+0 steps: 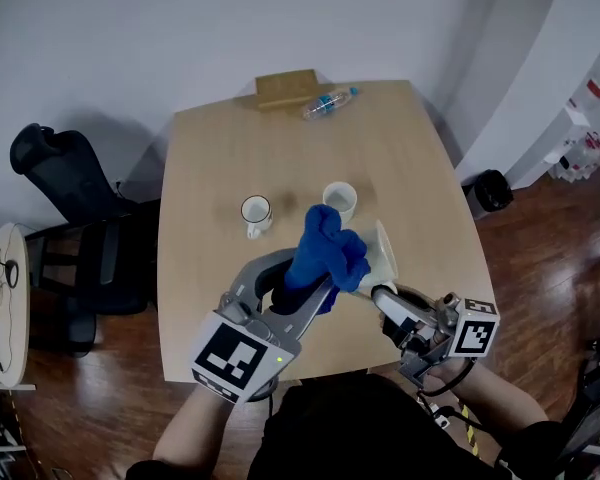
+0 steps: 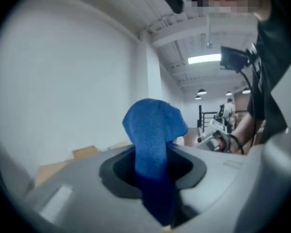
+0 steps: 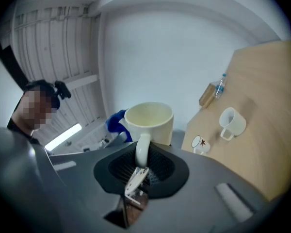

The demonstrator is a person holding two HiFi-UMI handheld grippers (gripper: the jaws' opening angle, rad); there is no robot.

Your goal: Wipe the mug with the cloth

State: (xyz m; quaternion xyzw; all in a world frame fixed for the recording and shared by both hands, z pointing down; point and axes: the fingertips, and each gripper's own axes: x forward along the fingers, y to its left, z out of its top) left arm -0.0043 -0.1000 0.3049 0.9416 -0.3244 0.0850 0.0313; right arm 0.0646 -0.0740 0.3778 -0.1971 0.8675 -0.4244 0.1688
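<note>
My left gripper (image 1: 305, 293) is shut on a blue cloth (image 1: 326, 248), which bunches up above the jaws and rests against the cream mug (image 1: 385, 253). In the left gripper view the cloth (image 2: 153, 135) rises from between the jaws and hides them. My right gripper (image 1: 380, 293) is shut on the mug's handle and holds the mug off the table, over its near edge. In the right gripper view the mug (image 3: 149, 123) stands upright past the jaws with its handle (image 3: 142, 149) clamped, and the cloth (image 3: 116, 123) shows just behind its left side.
Two white mugs (image 1: 256, 213) (image 1: 340, 201) stand mid-table on the wooden table (image 1: 220, 148). A wooden box (image 1: 287, 88) and a plastic bottle (image 1: 328, 103) lie at the far edge. An office chair (image 1: 70, 218) stands left of the table and a black bin (image 1: 490, 190) right.
</note>
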